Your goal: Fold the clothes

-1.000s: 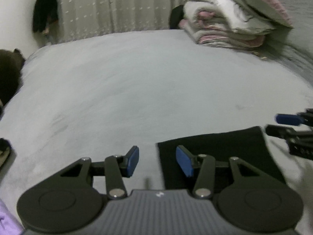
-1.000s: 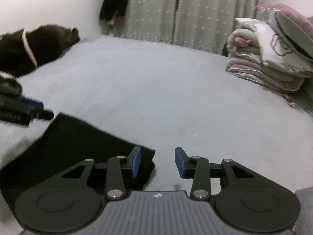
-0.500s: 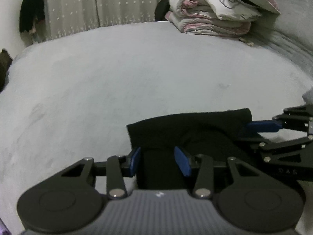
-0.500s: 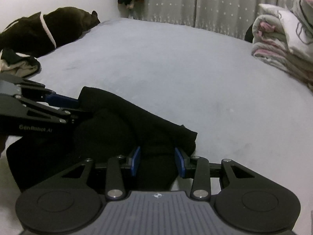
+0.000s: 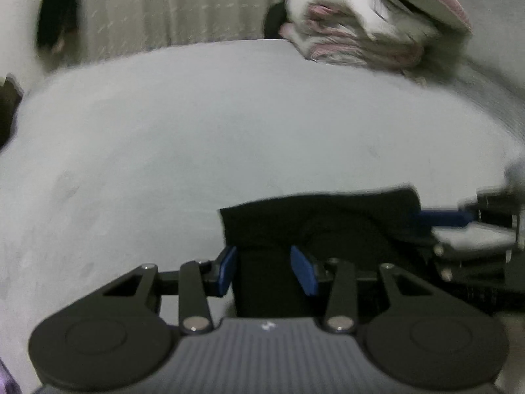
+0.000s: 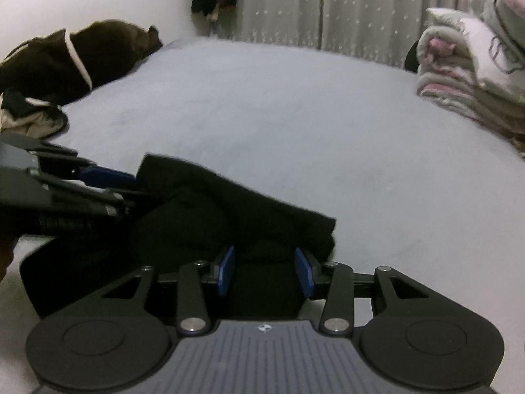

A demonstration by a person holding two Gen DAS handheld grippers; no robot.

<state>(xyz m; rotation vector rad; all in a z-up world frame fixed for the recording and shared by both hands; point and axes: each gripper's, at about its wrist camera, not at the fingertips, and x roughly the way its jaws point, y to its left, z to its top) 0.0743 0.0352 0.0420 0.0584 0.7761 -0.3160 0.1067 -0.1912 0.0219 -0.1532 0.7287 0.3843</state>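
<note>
A black garment point(image 5: 328, 226) lies bunched on the grey bed point(image 5: 229, 131), near its front edge. My left gripper point(image 5: 264, 269) is open, its blue pads point(image 5: 226, 267) straddling the garment's left end. In the right wrist view the same garment point(image 6: 229, 210) is rumpled, and my right gripper point(image 6: 265, 272) is open with the right end of the cloth between its pads point(image 6: 303, 274). Each gripper shows in the other's view: the right one point(image 5: 459, 229) at the garment's far right, the left one point(image 6: 98, 177) at its left edge.
Folded quilts and a pink pillow point(image 6: 472, 65) are stacked at the bed's back right. A dark brown garment pile point(image 6: 82, 55) and a beige and black piece point(image 6: 29, 118) lie along the left side. A curtain point(image 6: 328, 6) hangs behind the bed.
Both grippers came in from the sides onto the black garment, which went from lying flat to bunched up. Over the last half second they pushed slightly further in.
</note>
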